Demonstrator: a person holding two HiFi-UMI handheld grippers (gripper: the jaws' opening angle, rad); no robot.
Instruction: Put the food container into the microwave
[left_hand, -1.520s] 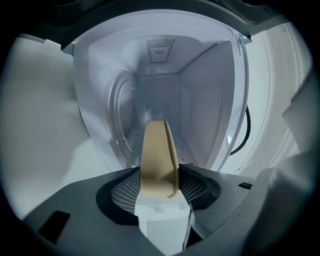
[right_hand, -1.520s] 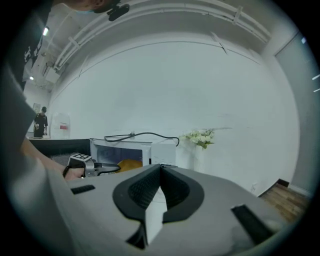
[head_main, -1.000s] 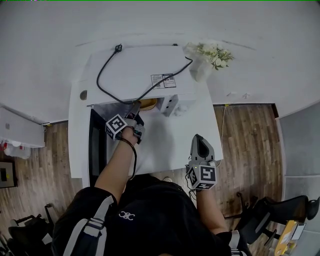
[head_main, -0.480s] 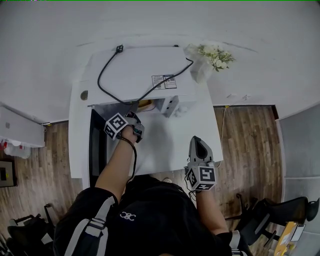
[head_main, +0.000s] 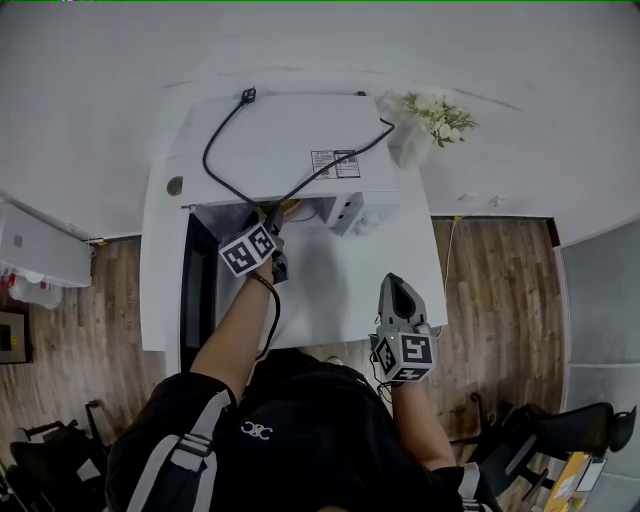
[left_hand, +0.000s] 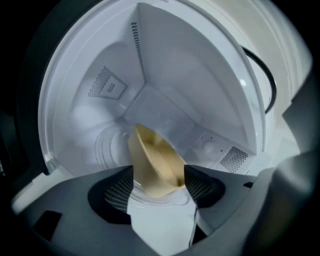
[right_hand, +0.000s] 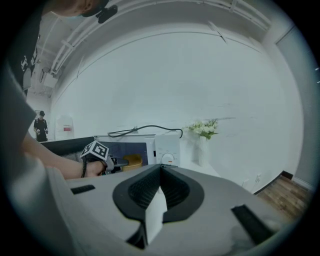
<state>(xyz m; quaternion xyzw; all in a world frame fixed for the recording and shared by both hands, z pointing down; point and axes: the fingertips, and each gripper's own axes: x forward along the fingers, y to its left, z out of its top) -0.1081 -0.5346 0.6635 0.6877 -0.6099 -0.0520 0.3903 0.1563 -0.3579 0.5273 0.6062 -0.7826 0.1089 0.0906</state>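
1. The microwave (head_main: 300, 135) is sitting on the white tabletop (head_main: 350, 290). Its door (head_main: 195, 290) is hanging open to the left, and a black power cord (head_main: 213, 140) is lying looped across its top.
2. The food container (left_hand: 152, 155), a tan one, is resting inside the microwave's cavity. It is sitting on the near part of the glass turntable (left_hand: 107, 147), just inside the opening.
3. The container's open top is showing only a tan inside, and what it is holding cannot be told.
4. The left gripper (left_hand: 158, 170) is reaching into the cavity with its jaws standing wide, and they have just been opening. The container is standing between them and filling nearly the whole gap. Whether either pad is touching its sides cannot be told.
5. The right gripper (right_hand: 160, 172) is hovering over the front of the tabletop, well apart from the microwave. Its jaws are pressing together with nothing between them.
6. A white vase (head_main: 408, 145) is standing on the tabletop just beside the microwave's right rear corner. It is holding a bunch of white flowers (head_main: 437, 108) with green leaves.
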